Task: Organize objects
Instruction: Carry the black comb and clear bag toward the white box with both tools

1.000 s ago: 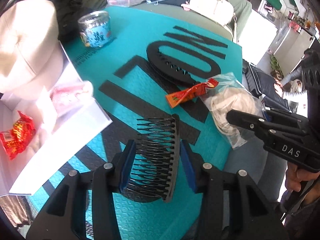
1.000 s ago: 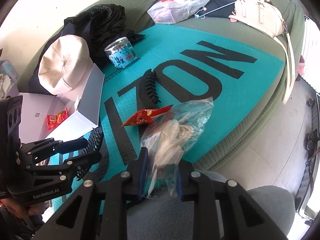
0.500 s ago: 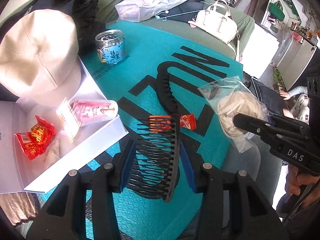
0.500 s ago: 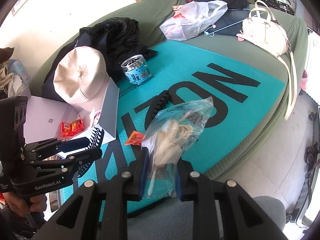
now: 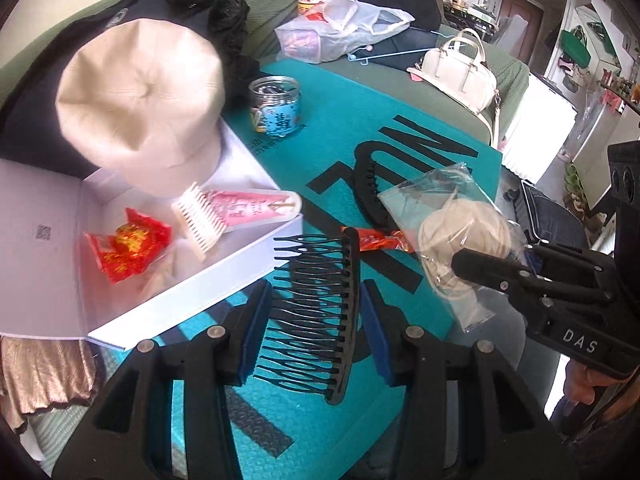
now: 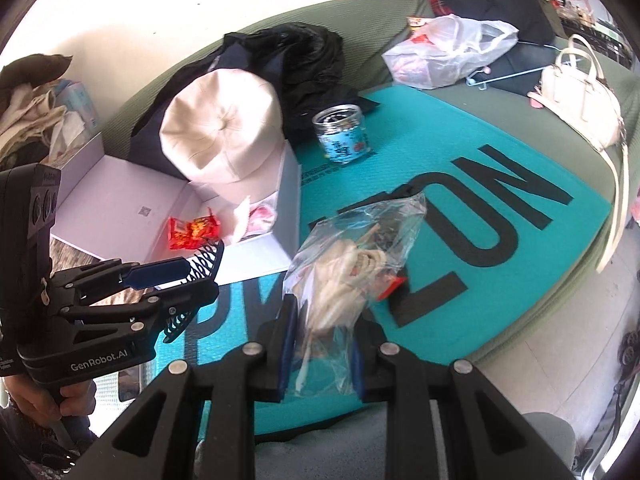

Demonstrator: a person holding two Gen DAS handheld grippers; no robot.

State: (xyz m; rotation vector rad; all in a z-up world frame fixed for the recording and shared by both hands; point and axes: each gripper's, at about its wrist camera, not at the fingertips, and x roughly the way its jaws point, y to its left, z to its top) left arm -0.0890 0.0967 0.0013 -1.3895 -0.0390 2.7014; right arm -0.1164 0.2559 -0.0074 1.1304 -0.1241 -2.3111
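Observation:
My left gripper (image 5: 314, 312) is shut on a black hair comb (image 5: 316, 312) and holds it above the teal mat (image 5: 340, 120), just right of the open white box (image 5: 200, 292). My right gripper (image 6: 324, 340) is shut on a clear plastic bag (image 6: 352, 248) of cream cord, lifted over the mat; the bag also shows in the left wrist view (image 5: 452, 232). The box holds a red snack packet (image 5: 124, 244), a white comb (image 5: 200, 220) and a pink pack (image 5: 248, 208). A black hair clip (image 5: 368, 196) and an orange wrapper (image 5: 380, 240) lie on the mat.
A cream beret (image 5: 140, 96) rests on the box's far edge, in front of black clothing (image 5: 192, 4). A glass jar (image 5: 276, 104) stands on the mat's far side. A white handbag (image 5: 456, 68) and a plastic shopping bag (image 5: 340, 28) lie on the green sofa.
Both grippers have risen and drawn back with their loads. The bag came up off the mat. The box's contents have come into view on the left.

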